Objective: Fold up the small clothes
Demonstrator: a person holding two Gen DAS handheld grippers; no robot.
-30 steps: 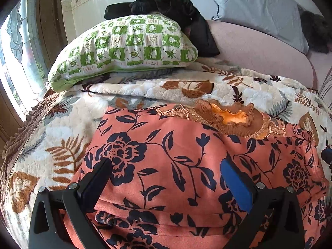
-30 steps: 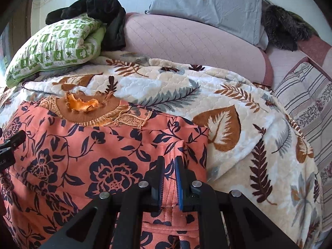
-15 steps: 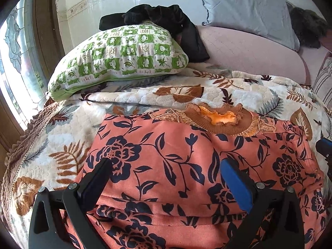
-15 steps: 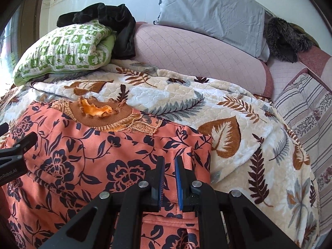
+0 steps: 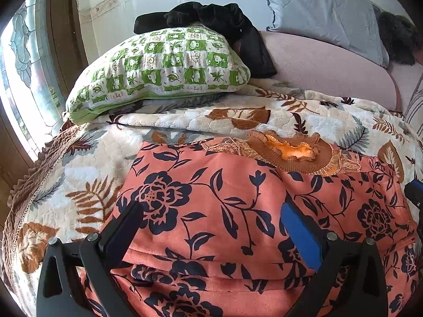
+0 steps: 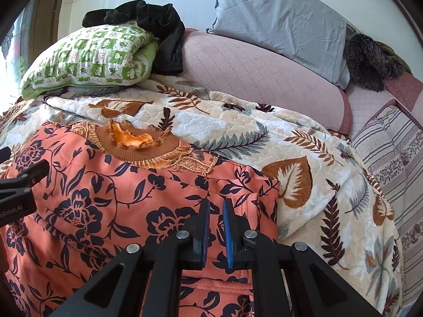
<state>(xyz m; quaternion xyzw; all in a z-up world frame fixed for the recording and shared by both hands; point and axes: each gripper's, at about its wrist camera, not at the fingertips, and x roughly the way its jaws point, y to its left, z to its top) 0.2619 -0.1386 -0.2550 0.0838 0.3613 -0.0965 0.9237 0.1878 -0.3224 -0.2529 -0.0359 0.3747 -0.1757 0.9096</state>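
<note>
The top (image 5: 238,211) lies across the lower centre of both views, spread on the blanket (image 5: 79,185), collar (image 5: 296,153) toward the pillow (image 5: 158,66). The left gripper (image 5: 211,227) is spread wide above the fabric, as it was a second ago, grasping nothing. The right gripper (image 6: 214,227) stays nearly closed, with a narrow slit between its pads; whether it pinches the cloth under it I cannot tell. Since a second ago both cameras have pulled up and back: the top sits lower in frame, and the left gripper (image 6: 18,185) now shows more at the right view's left edge.
</note>
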